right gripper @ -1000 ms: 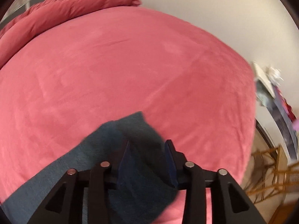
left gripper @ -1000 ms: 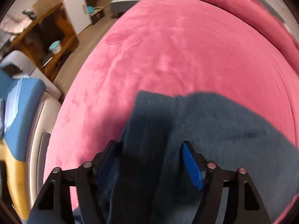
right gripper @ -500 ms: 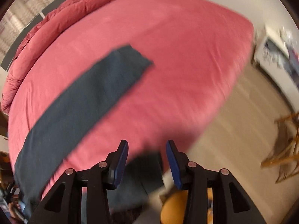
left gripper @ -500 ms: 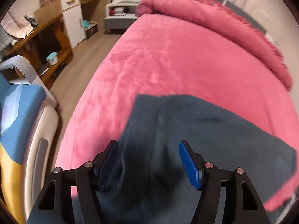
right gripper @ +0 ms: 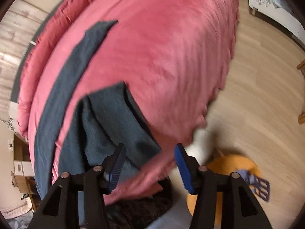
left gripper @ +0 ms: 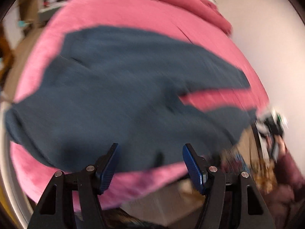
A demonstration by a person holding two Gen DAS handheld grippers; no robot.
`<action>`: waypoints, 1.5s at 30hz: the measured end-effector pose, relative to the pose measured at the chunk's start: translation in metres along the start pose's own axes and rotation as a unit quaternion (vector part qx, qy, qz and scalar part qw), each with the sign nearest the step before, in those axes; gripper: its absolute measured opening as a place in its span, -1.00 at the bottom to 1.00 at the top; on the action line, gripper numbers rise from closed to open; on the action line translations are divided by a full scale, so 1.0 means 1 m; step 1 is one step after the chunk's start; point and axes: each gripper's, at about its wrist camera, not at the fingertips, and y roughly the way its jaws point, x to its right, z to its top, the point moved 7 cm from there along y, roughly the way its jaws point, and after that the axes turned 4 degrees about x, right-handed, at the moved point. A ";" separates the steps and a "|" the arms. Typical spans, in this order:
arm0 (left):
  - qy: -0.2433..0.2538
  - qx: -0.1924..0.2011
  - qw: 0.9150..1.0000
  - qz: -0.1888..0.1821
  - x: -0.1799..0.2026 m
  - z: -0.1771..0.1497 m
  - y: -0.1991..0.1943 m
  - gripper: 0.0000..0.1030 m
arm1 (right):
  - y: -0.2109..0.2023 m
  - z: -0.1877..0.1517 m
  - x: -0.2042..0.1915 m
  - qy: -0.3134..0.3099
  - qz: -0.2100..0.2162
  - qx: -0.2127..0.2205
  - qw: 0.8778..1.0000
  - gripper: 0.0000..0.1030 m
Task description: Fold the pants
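Observation:
Dark blue-grey pants (left gripper: 122, 87) lie spread on the pink bed cover (left gripper: 156, 11), both legs running to the right with a strip of cover between them. My left gripper (left gripper: 150, 162) hovers open above the near edge of the pants, nothing between its blue pads. In the right wrist view the pants (right gripper: 106, 122) show as one long leg and a rumpled leg end near the bed's edge. My right gripper (right gripper: 150, 164) is above that edge, its jaws opening, with nothing gripped between them. Both views are motion-blurred.
A rolled pink duvet (right gripper: 55, 30) lies along the far side of the bed. Wooden floor (right gripper: 263, 80) lies right of the bed, with an orange round object (right gripper: 232, 164) and a white cabinet (right gripper: 274, 2) on it. The other hand-held gripper (left gripper: 274, 126) shows at the left view's right edge.
Both grippers have pulled back from the pants toward the bed's near edge and swung sideways. The right gripper's jaws have widened and the cloth that was between them lies on the bed.

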 end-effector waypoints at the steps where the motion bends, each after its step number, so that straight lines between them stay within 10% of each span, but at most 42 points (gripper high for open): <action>1: 0.016 -0.016 1.000 -0.013 0.014 -0.006 0.007 0.31 | 0.007 0.004 -0.002 -0.004 -0.001 -0.004 1.000 0.15; 6: 0.070 -0.068 0.994 -0.052 0.068 -0.025 0.043 0.31 | 0.026 0.008 -0.016 -0.011 0.050 -0.028 0.998 0.04; 10: 0.068 -0.088 0.989 -0.094 0.100 -0.018 0.073 0.31 | 0.008 0.010 -0.030 -0.059 0.037 -0.028 0.997 -0.85; 20: -0.031 -0.018 0.992 -0.122 0.100 0.055 0.095 0.29 | -0.078 0.060 -0.074 -0.144 -0.007 0.033 0.989 -0.89; 25: -0.064 0.013 0.996 -0.064 0.080 0.096 0.114 0.29 | -0.113 0.095 -0.084 -0.147 -0.048 0.073 0.985 -0.89; 34: -0.016 0.034 0.999 0.034 0.081 0.125 0.126 0.12 | -0.023 0.169 -0.052 -0.104 -0.264 0.029 0.958 -0.82; 38: -0.015 0.033 0.999 0.005 0.078 0.129 0.104 0.16 | -0.015 0.173 -0.049 -0.053 -0.210 0.049 0.975 -0.49; 45: -0.025 0.055 0.998 -0.020 0.045 0.112 0.039 0.24 | -0.029 0.070 -0.107 -0.211 -0.059 -0.002 0.976 -0.38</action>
